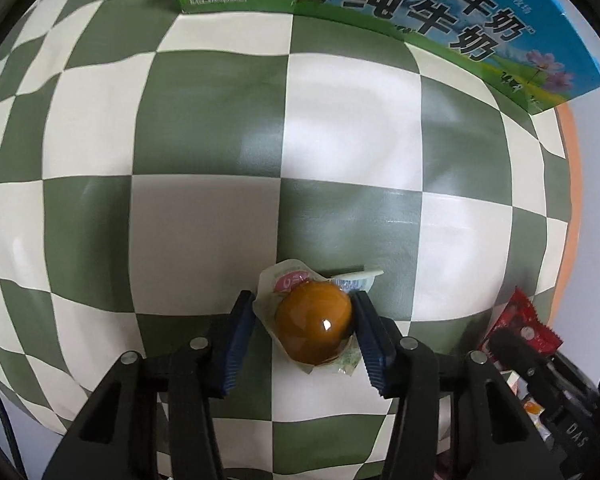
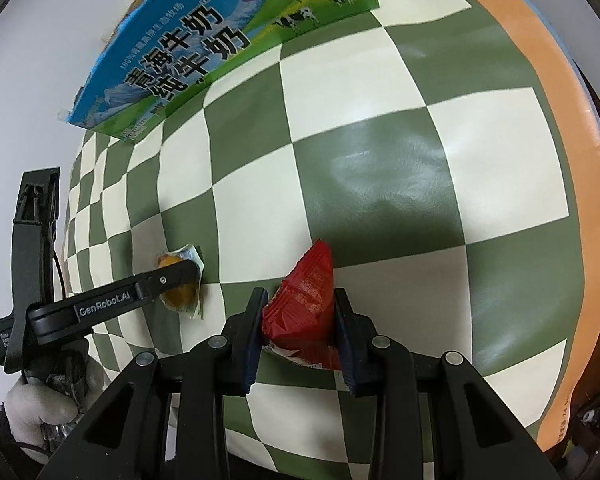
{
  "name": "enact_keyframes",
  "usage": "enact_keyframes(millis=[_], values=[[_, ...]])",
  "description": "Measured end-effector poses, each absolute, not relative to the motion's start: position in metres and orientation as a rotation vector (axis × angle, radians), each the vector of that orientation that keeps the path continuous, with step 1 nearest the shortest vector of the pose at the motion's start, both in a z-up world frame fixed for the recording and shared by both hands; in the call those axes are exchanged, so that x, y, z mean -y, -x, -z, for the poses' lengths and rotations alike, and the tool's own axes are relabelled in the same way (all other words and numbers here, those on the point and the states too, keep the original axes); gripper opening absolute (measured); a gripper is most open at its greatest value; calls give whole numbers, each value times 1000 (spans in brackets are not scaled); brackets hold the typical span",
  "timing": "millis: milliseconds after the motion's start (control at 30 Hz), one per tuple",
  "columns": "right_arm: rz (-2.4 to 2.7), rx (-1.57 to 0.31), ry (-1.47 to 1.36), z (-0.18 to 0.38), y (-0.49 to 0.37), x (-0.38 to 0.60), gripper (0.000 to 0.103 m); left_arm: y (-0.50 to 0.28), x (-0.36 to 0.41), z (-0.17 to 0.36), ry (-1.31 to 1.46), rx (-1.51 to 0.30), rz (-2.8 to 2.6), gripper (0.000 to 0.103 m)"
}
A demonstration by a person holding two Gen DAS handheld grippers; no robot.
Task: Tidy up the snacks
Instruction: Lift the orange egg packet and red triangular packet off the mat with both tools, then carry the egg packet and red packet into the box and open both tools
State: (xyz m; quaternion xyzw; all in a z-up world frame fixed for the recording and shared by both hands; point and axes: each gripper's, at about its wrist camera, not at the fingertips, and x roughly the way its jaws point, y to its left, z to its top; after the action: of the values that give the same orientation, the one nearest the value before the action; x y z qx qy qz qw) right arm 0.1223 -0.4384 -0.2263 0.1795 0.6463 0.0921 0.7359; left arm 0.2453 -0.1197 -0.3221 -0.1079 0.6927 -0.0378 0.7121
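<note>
An amber jelly cup (image 1: 312,326) in clear crinkled wrap lies on the green-and-white checkered cloth (image 1: 220,120). My left gripper (image 1: 304,300) is shut on it, its blue pads pressing both sides. In the right wrist view that jelly cup (image 2: 180,294) shows under the left gripper (image 2: 188,270) at the left. My right gripper (image 2: 300,296) is shut on a red snack packet (image 2: 308,292), whose pointed end sticks out ahead of the fingers. From the left wrist view, the red packet (image 1: 520,320) appears at the right edge.
A blue-and-green milk carton box (image 1: 420,12) (image 2: 204,40) stands at the far side of the cloth. An orange border (image 2: 540,80) runs along the table's right edge. A white-gloved hand (image 2: 48,404) holds the left gripper's handle. More small snacks (image 1: 532,404) lie at lower right.
</note>
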Motion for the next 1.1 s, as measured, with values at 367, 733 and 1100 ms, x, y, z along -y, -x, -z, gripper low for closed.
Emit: enact_keyframes(millis=[367, 733, 1100], values=[[-264, -1333, -414, 181, -136, 438, 34, -252, 109, 242, 338, -1427, 164, 46], [-332, -1141, -378, 90, -207, 441, 34, -331, 105, 159, 326, -1261, 221, 46], [-321, -1092, -253, 48, -310, 434, 34, -429, 91, 154, 185, -1259, 148, 47]])
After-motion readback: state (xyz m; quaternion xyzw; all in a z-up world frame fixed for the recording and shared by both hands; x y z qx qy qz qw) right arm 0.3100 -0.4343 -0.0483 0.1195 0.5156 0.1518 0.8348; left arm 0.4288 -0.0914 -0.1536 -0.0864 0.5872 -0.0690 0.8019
